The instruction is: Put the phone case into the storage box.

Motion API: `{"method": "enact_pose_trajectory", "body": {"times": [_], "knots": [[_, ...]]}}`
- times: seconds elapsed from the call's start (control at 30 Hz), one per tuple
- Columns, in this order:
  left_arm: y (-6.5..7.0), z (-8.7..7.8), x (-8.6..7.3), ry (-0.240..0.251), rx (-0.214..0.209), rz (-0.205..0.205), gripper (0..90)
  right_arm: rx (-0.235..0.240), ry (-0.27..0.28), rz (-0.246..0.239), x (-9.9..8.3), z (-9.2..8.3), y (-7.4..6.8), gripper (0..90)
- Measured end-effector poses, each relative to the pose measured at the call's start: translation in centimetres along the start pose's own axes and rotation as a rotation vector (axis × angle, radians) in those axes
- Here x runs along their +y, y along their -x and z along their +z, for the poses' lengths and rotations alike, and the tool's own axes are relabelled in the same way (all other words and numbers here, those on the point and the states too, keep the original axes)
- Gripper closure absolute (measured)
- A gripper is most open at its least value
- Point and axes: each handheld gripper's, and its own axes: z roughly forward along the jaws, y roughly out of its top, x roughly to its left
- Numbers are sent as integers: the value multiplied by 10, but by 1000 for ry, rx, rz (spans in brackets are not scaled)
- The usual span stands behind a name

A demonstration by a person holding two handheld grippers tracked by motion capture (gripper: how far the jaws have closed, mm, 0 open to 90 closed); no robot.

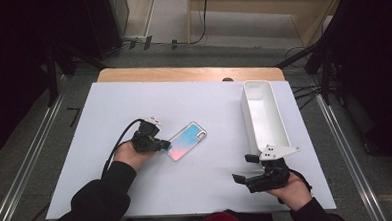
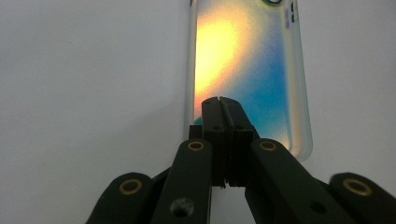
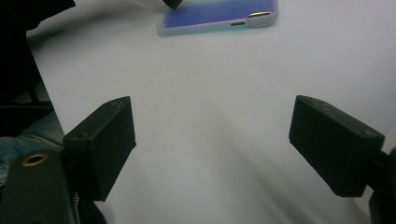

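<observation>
A phone in an iridescent pink-and-blue case (image 1: 187,140) lies flat and slanted near the middle of the white board (image 1: 197,185). My left gripper (image 1: 166,143) is shut, its tips at the phone's near-left end. In the left gripper view the closed jaws (image 2: 219,100) hover over the lower part of the phone case (image 2: 247,56), nothing held between them. My right gripper (image 1: 245,168) rests at the front right of the board, its jaws open on nothing. From the right gripper view the open gripper (image 3: 212,140) faces bare board, with the phone (image 3: 217,14) far ahead.
A long white bin (image 1: 264,112) stands upright along the right side of the board, just beyond my right gripper. A wooden table edge (image 1: 190,73) shows behind the board. Dark stands and cables flank both sides.
</observation>
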Motion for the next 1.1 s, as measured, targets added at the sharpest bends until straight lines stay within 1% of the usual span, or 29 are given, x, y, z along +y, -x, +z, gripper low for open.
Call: {"method": "enact_pose_trajectory", "body": {"times": [0.1, 0.13, 0.17, 0.2, 0.27, 0.3, 0.33, 0.37, 0.4, 0.43, 0.47, 0.5, 0.6, 0.77, 0.83, 0.93, 1.0, 1.07, 1.1], "knots": [[1, 0, 0, 6, 1, 1, 882, 2, -1, -2, 0, 0, 0, 132], [0, -1, 0, 8, -5, 0, 860, 4, -1, -4, 0, 0, 0, 132], [1, -1, 0, 22, -11, -9, 840, 5, -1, -3, 0, 0, 0, 132], [0, -2, 0, 20, -20, -5, 780, 4, -2, -3, 0, 0, 0, 132], [1, -5, 1, 34, -32, -5, 641, 4, 0, 0, 0, 0, 0, 132], [2, -7, 1, 40, -30, 3, 625, 6, 1, 1, 0, 0, 0, 133], [3, -8, 1, 58, -33, 3, 600, 6, 2, 1, 0, 0, 0, 132], [4, -10, 2, 63, -34, 13, 562, 4, 2, -3, 0, 0, 0, 132], [5, -13, 2, 80, -39, 21, 539, 4, 2, -5, 0, 0, 0, 132], [6, -14, 3, 95, -44, 20, 506, 6, 2, -6, 0, -1, 0, 132], [6, -16, 3, 105, -59, 24, 472, 6, 1, -4, 0, -1, 0, 132], [7, -17, 3, 110, -69, 24, 441, 4, 2, -9, 0, -1, 0, 132], [10, -22, 2, 108, -68, 51, 374, -1, 5, -10, 0, -1, 1, 132], [14, -32, -2, 136, -92, 64, 369, 1, 3, -8, 0, -2, 0, 132], [15, -35, -3, 146, -103, 59, 347, 0, 4, -8, 0, -2, 0, 132], [19, -40, -6, 163, -114, 76, 347, 1, 4, -8, -1, -2, 0, 132], [22, -43, -9, 163, -116, 84, 346, 1, 4, -7, 0, -1, 0, 132], [23, -46, -11, 159, -133, 79, 347, 2, 2, -6, 0, -1, 0, 133], [23, -46, -11, 159, -133, 79, 347, 1, 1, -8, 0, -1, 0, 133]]}}
